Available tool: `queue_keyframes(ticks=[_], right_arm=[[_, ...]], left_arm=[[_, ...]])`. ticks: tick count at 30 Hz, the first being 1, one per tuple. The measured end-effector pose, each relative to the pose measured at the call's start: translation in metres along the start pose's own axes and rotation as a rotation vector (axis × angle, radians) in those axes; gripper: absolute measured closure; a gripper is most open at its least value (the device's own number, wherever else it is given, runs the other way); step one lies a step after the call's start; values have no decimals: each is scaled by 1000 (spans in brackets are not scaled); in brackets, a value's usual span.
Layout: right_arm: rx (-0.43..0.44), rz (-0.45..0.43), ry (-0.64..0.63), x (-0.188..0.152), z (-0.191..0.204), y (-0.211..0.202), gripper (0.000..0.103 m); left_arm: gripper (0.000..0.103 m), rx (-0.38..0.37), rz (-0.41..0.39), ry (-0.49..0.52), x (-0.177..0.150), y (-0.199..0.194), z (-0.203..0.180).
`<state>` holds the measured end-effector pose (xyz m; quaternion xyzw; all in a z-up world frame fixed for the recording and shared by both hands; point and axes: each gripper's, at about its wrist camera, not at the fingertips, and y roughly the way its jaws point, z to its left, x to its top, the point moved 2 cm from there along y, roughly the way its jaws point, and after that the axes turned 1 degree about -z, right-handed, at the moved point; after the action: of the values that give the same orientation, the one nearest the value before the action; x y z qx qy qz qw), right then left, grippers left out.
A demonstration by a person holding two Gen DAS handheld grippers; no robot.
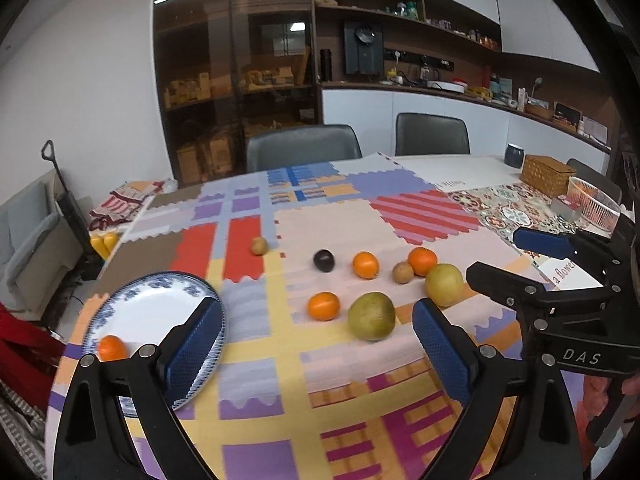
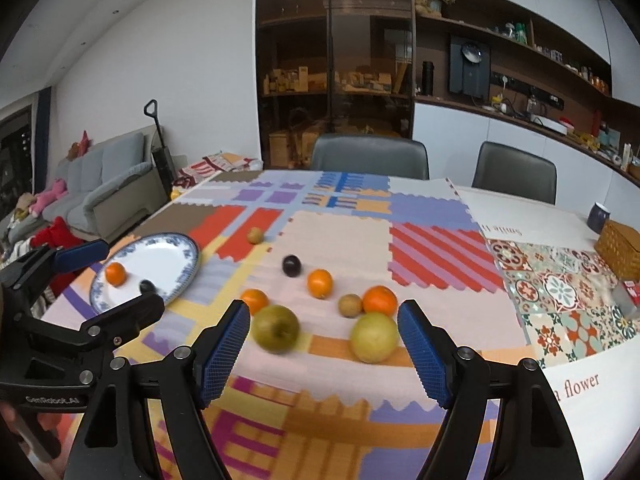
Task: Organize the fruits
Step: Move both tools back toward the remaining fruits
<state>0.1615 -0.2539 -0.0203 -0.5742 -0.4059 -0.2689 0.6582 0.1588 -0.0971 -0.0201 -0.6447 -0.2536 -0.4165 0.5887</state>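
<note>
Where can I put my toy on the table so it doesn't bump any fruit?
Good spots: the red-striped patch behind the oranges, and the white cloth before the wicker box. The near edge by the right gripper is bare too. It is crowded around the green pear, yellow pear and oranges. The plate holds an orange.

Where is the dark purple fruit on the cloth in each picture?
Left wrist: the plum lies near the middle, left of an orange, above the open left gripper.
Right wrist: the plum lies left of the middle, left of that orange, above the open right gripper.
Shared landmark: the plate lies to its left in both.
</note>
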Motion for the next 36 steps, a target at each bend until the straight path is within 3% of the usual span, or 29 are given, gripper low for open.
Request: queue_keyframes(ticks=[11,16,20,24,36], right_arm=[[-8,82,34,-19,-36,39,26],[-4,115,34,-26,-45,54,26],[12,142,32,-31,-48,66,26],[16,162,21,-35,-49,77,27],[63,232,47,-41,-56,107,36]], left_arm=[[6,-33,48,54,-9,50,-23],[7,-85,77,53,-14,71,-29],[14,-98,113,44,-17,85,-30],[28,-123,159,38,-21,100,-32],[39,-161,226,25,-26,124,-35]])
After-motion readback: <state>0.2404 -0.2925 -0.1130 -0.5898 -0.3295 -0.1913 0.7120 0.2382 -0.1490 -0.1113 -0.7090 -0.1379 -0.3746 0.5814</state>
